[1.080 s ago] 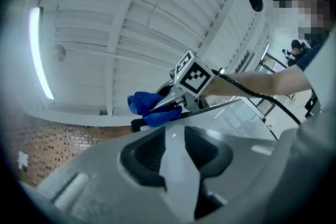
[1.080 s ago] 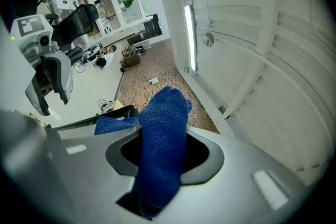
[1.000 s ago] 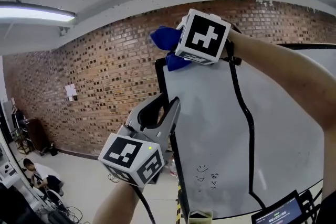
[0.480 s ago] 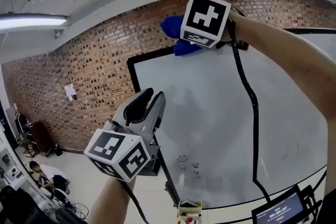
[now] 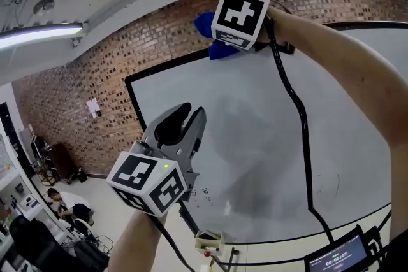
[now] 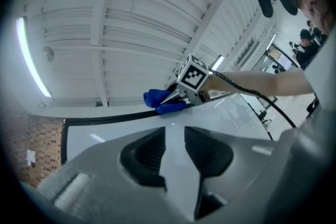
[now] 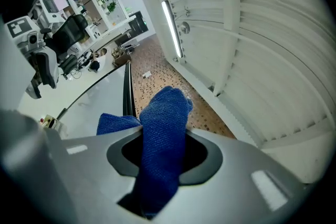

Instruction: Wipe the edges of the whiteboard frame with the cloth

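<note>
We see the blue cloth (image 7: 160,128) clamped between the fingers of the right gripper (image 7: 164,159). Its folded end sticks out past the fingertips, and a second flap spills to one side of them. Just beyond those fingertips, the cloth sits against the black top edge of the whiteboard frame (image 5: 166,68), some way along from the upper left corner.

Below the cloth, the whiteboard (image 5: 255,137) spreads out pale and nearly bare, with a few small scribbles low on its face. The left gripper (image 5: 191,118) is held in front of the board's lower left part. Its fingers stand a narrow gap apart with nothing between them. Only white board lies ahead of its fingertips, with the cloth and the right gripper farther on and higher up.

A black cable (image 5: 298,130) trails from behind the right gripper's fingers down across the board. Past the fingertips of both grippers runs a brick wall (image 5: 108,79), with a ceiling light (image 5: 38,35) glowing above it. Far below the left gripper's fingers, a person (image 5: 62,202) sits low on the floor among equipment.
</note>
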Demonstrator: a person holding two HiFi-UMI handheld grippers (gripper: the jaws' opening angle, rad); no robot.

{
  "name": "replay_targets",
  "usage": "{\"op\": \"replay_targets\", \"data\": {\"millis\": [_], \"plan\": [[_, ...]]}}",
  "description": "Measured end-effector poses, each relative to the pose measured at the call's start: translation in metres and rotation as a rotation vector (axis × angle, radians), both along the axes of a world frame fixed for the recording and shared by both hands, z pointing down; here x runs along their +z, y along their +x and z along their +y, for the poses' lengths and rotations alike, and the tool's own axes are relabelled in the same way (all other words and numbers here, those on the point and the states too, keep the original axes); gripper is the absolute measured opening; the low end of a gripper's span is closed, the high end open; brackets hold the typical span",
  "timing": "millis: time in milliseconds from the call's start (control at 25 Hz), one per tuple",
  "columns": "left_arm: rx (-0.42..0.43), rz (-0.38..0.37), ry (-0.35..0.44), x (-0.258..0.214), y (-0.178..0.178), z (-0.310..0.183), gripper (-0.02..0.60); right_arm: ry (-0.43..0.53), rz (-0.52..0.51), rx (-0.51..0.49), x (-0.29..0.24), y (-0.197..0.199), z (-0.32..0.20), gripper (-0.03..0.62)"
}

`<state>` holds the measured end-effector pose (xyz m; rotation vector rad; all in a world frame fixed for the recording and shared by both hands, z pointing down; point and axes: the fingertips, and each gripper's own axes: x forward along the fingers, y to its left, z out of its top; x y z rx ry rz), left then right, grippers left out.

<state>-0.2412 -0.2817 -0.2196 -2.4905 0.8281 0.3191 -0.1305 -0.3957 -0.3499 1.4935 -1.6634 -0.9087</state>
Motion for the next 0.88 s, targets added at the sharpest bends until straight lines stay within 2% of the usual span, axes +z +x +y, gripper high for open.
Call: {"op": "replay_targets", "data": {"millis": [280,480,720,880], "plan": [[0.042,-0.030,-0.001,0.005,0.040,0.013,0.117,-0.031,-0.056,-0.008,0.007,0.031,0.010,0.132],[0.072,-0.031,0.016,-0.002,0.051,0.010,0.117,-0.043,-0.096,-0.004,-0.001,0.049,0.011,0.132],[0.170,-0.019,0.005,0.007,0.069,0.007,0.117,-0.054,-0.145,0.046,-0.004,0.080,0.021,0.132],[0.216,-0.022,0.000,0.015,0.086,0.016,0.117,-0.045,-0.143,0.086,0.000,0.095,0.033,0.132]]}}
